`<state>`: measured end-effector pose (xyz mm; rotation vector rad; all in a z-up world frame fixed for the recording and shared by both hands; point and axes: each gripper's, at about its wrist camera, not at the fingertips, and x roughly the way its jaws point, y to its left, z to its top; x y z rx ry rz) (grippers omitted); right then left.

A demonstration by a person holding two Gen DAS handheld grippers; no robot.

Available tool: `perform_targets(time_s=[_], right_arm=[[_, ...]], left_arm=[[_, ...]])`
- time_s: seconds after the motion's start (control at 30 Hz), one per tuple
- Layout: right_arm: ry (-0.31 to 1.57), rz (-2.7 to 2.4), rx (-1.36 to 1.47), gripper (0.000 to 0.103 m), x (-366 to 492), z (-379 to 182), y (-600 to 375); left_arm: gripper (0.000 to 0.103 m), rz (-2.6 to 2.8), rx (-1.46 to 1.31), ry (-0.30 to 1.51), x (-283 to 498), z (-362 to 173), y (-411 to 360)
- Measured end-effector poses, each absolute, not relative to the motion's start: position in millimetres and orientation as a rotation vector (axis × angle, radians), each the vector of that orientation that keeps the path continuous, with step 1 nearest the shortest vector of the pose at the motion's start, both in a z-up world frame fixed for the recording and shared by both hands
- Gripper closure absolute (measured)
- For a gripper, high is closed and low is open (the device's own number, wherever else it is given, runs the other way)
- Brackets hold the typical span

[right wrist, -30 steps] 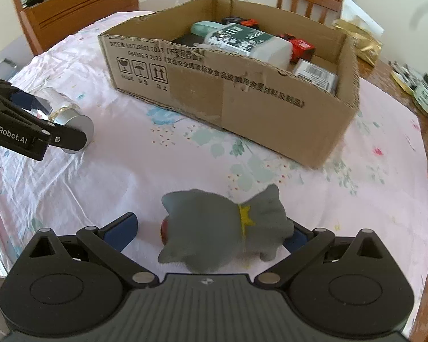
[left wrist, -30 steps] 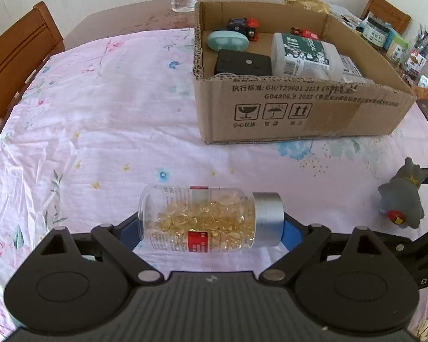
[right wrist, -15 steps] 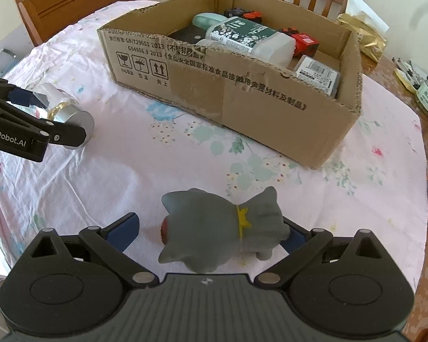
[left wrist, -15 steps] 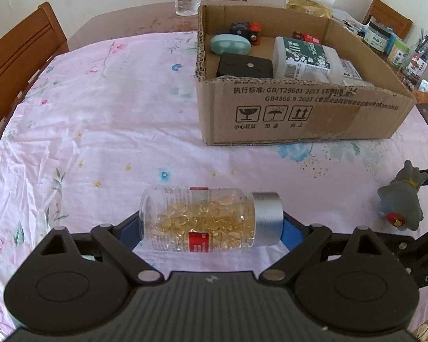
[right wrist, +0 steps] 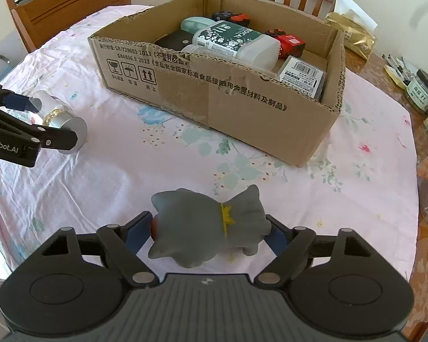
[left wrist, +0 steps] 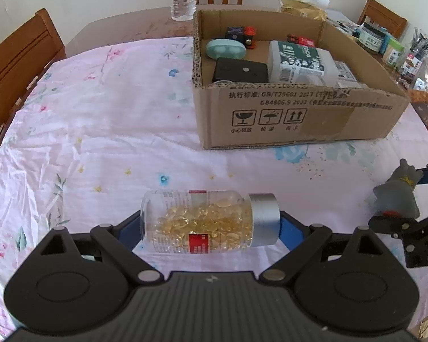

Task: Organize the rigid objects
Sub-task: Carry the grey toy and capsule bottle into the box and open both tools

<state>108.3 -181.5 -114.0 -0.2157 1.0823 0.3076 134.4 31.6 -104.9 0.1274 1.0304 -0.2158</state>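
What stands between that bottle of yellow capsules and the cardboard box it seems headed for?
Nothing visible. The capsule bottle lies sideways between the left gripper's jaws, and only bare flowered tablecloth stretches to the cardboard box. The box's front wall must be cleared, though.

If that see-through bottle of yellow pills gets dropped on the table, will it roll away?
Probably: the bottle is round and held sideways in the left tool. Its clear wall looks smooth, maybe slippery. The loose capsules would likely shift.
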Motion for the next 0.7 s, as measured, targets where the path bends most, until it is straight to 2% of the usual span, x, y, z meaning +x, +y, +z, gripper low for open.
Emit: perform_targets(time_s=[0.7], right_arm=[[1.114, 0.307, -0.263, 0.024, 107, -104, -182]], left_arm=[[0.011, -0.306, 0.178, 1.039, 135, -92, 32]])
